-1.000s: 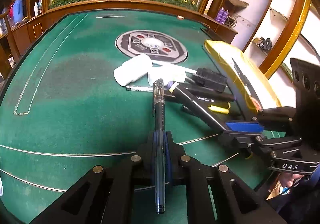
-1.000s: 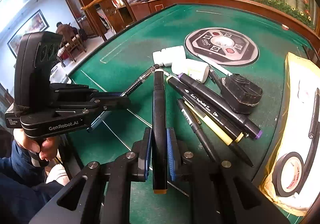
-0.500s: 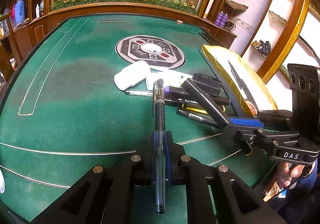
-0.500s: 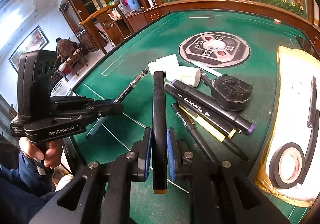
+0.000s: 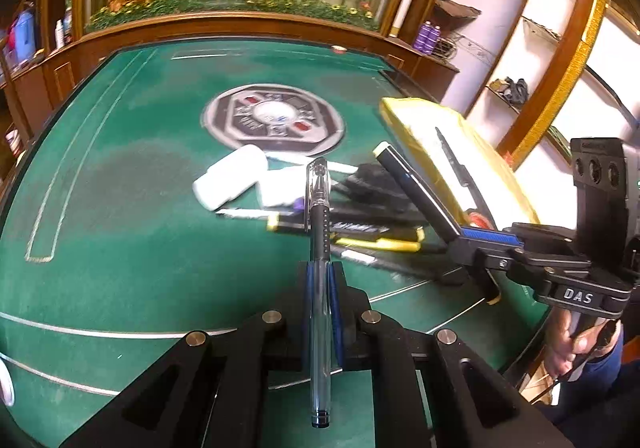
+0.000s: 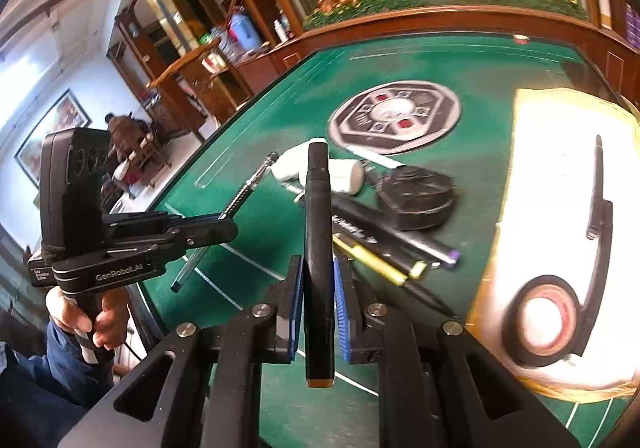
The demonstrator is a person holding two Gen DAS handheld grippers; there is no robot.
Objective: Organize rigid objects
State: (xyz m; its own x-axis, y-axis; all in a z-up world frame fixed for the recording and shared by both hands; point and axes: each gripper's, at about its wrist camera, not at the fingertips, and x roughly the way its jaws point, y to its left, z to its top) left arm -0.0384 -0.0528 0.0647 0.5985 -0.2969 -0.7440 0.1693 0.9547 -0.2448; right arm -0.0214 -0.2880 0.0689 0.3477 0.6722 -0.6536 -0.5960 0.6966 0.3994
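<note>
My left gripper [image 5: 320, 276] is shut on a clear gel pen [image 5: 319, 232] and holds it above the green table; it also shows in the right wrist view [image 6: 216, 230]. My right gripper [image 6: 316, 276] is shut on a thick black marker [image 6: 317, 232] with an orange end; it also shows in the left wrist view [image 5: 480, 240]. Below lie several markers and pens [image 6: 384, 236], a black round object [image 6: 420, 195] and white bottles [image 5: 232, 179].
A yellow-edged white tray [image 6: 560, 151] at the right holds a black tape roll [image 6: 540, 320] and a pen. A round grey emblem [image 5: 276, 119] marks the table's middle. A wooden rim with flowers runs along the far side.
Both grippers have risen and pulled back from the pile, each still holding its pen. The right gripper's marker now tilts up higher over the pile.
</note>
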